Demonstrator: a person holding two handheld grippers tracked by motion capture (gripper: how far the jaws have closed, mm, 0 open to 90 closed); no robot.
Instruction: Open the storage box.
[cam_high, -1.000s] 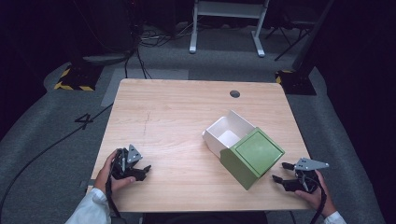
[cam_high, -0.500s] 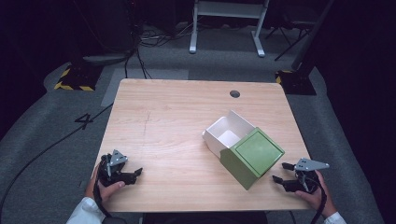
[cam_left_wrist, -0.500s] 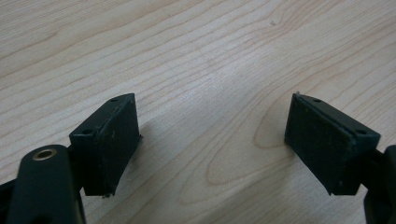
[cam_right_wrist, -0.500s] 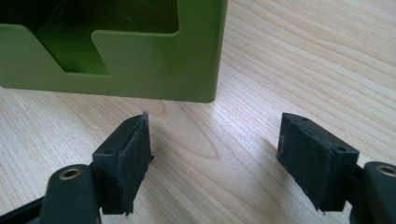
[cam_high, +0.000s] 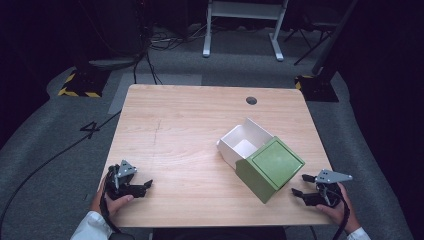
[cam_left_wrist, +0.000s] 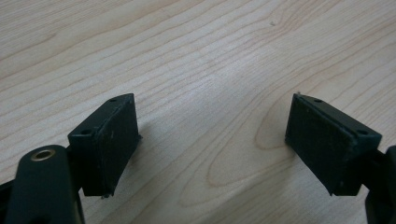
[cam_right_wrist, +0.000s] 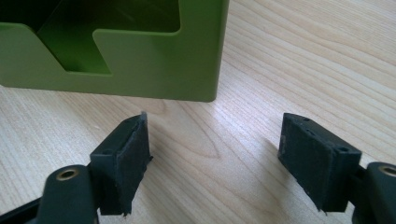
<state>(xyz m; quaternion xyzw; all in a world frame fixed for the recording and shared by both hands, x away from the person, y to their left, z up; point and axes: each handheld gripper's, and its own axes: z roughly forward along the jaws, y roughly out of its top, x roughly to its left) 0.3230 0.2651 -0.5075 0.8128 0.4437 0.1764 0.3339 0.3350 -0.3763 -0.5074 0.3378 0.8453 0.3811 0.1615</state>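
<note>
From the high view, a wooden tabletop (cam_high: 190, 130) carries a green box lid (cam_high: 270, 169) that leans tilted against an open white box (cam_high: 244, 144), the two touching, on the right half of the surface. The left tongs (cam_high: 145, 185) sit near the front left corner, held in a hand (cam_high: 112, 200), well apart from both boxes. The right tongs (cam_high: 299, 185) rest at the front right edge, just beside the lid's lower corner, without touching it.

In the left gripper view, the left tongs (cam_left_wrist: 212, 140) stand wide open, with bare wood grain between the two black pads (cam_left_wrist: 114, 140) and nothing held.

In the right gripper view, the right tongs (cam_right_wrist: 215, 158) are likewise spread apart and empty. The green lid (cam_right_wrist: 154, 65) lies just ahead of them on the tabletop (cam_right_wrist: 303, 60), its hollow green inside facing the camera, with a stepped cut-out in its near wall.
</note>
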